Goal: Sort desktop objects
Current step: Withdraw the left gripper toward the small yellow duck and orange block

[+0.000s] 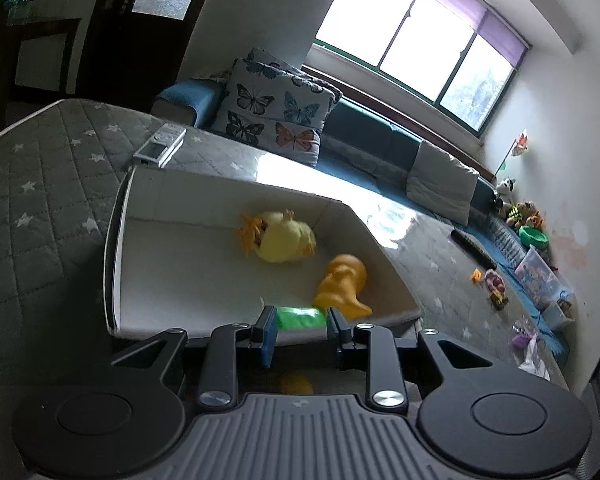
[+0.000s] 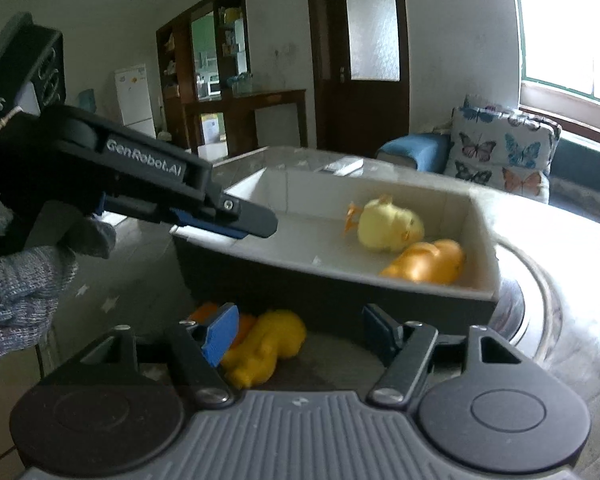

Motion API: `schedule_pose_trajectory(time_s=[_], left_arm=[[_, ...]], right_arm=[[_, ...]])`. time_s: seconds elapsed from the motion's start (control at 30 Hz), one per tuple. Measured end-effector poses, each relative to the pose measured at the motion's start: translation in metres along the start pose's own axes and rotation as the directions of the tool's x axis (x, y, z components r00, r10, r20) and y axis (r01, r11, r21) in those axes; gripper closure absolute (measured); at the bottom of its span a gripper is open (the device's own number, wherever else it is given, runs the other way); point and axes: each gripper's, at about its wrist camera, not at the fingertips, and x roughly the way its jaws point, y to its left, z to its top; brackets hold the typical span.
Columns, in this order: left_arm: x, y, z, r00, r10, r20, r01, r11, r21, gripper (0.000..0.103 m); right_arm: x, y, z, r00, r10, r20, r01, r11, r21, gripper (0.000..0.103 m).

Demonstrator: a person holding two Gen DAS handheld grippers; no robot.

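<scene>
A white box (image 1: 148,240) fills the middle of the left view. A fluffy yellow chick (image 1: 284,236) and an orange toy (image 1: 342,284) lie inside. A green thing (image 1: 300,317), maybe a toy, shows low center. Another yellow toy (image 2: 268,344) lies outside, low in the right view.

The left wrist view looks down steeply, close over the white box (image 1: 120,216), facing the window (image 1: 420,36). The right wrist view sits lower, just outside the box (image 2: 340,280), facing the door (image 2: 364,52). Both share the box interior.
</scene>
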Motion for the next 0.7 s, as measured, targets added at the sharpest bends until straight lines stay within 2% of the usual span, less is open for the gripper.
schedule_pose_trajectory(time_s=[0.37, 0.47, 0.5, 0.7], left_arm=[[0.014, 0.004, -0.021, 0.997, 0.009, -0.075, -0.011, 1.000, -0.025, 0.073], [0.019, 0.005, -0.022, 0.996, 0.005, -0.086, -0.008, 0.999, -0.031, 0.073], [0.020, 0.006, -0.023, 0.996, 0.003, -0.089, -0.006, 0.999, -0.033, 0.073], [0.029, 0.007, -0.027, 0.994, -0.012, -0.112, 0.007, 0.999, -0.047, 0.073]], right_arm=[[0.022, 0.019, -0.019, 0.997, 0.037, -0.071, -0.035, 0.999, 0.029, 0.034], [0.028, 0.021, -0.020, 0.996, 0.040, -0.083, -0.037, 0.999, 0.033, 0.036], [0.030, 0.021, -0.021, 0.995, 0.039, -0.089, -0.036, 0.999, 0.036, 0.040], [0.037, 0.018, -0.024, 0.994, 0.030, -0.104, -0.025, 0.998, 0.052, 0.045]])
